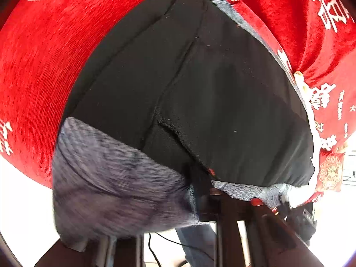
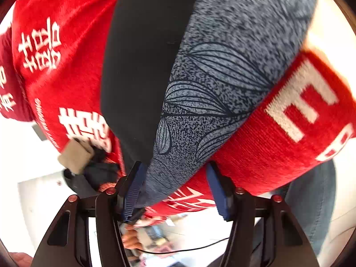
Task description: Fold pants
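The pants [image 1: 200,93] are black inside with a grey speckled, leaf-printed outer face [image 2: 222,71]. They lie on a red cloth with white characters [image 1: 40,66]. In the left wrist view the grey waist part [image 1: 106,178] hangs folded over the near edge and covers my left gripper's fingers, so its jaws are hidden. My right gripper [image 2: 175,189] has its blue-padded fingers [image 2: 133,189] spread wide, with the grey fabric edge lying between them against the left pad. The other gripper's fingers show under the cloth edge in the left wrist view [image 1: 255,202].
The red cloth [image 2: 289,122] drapes over the table edge. Below it are the bright floor, a black cable [image 2: 189,248], a person's jeans leg [image 1: 195,240] and a red tasselled ornament [image 1: 330,173] at the right.
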Action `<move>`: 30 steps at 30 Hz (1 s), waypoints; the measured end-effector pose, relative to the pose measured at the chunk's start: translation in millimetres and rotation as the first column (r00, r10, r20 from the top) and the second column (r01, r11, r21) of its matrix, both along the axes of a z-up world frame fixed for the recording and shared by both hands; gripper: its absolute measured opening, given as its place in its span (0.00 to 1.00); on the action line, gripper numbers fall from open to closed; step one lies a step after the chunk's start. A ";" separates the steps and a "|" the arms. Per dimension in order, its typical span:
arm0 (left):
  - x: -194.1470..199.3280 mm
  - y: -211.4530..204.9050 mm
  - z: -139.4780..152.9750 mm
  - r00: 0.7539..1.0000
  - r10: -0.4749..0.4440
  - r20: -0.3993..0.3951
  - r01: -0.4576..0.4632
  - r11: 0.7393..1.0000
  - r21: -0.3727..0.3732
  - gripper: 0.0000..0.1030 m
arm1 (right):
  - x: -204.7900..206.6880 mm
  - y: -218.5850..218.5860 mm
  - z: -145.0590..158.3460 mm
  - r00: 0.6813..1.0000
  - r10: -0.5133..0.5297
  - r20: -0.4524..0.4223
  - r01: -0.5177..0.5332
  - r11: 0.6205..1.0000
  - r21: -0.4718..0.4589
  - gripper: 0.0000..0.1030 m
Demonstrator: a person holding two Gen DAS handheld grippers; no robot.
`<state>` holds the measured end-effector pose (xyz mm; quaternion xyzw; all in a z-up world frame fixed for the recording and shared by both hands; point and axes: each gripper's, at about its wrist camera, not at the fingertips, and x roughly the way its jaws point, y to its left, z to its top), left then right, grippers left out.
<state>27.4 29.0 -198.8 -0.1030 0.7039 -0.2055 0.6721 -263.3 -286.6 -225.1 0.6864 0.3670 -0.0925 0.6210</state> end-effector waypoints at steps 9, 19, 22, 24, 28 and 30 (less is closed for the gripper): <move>38.8 -21.9 85.6 0.992 0.080 0.101 -0.073 0.995 -0.075 0.17 | 48.6 -14.7 54.6 0.999 0.047 0.014 -0.047 0.998 -0.032 0.04; 175.1 -110.6 83.1 0.957 0.057 0.286 -0.060 0.998 0.000 0.24 | 208.4 -111.8 125.4 0.937 0.347 0.052 -0.331 0.923 -0.198 0.04; 200.0 -127.3 50.1 0.952 0.039 0.303 -0.080 0.989 0.123 0.46 | 268.6 -141.0 102.6 0.904 0.426 -0.024 -0.421 0.882 -0.209 0.04; 208.1 -132.2 32.8 0.942 0.045 0.333 -0.122 0.970 0.213 0.55 | 298.4 -154.1 78.0 0.875 0.476 -0.084 -0.483 0.852 -0.203 0.07; 212.7 -118.0 38.8 0.946 0.073 0.317 -0.147 0.965 0.215 0.55 | 335.5 -169.3 24.0 0.809 0.531 -0.252 -0.577 0.798 -0.175 0.09; 205.7 -113.3 56.1 0.936 0.045 0.349 -0.139 0.958 0.251 0.55 | 342.0 -172.7 14.7 0.808 0.522 -0.272 -0.572 0.805 -0.155 0.11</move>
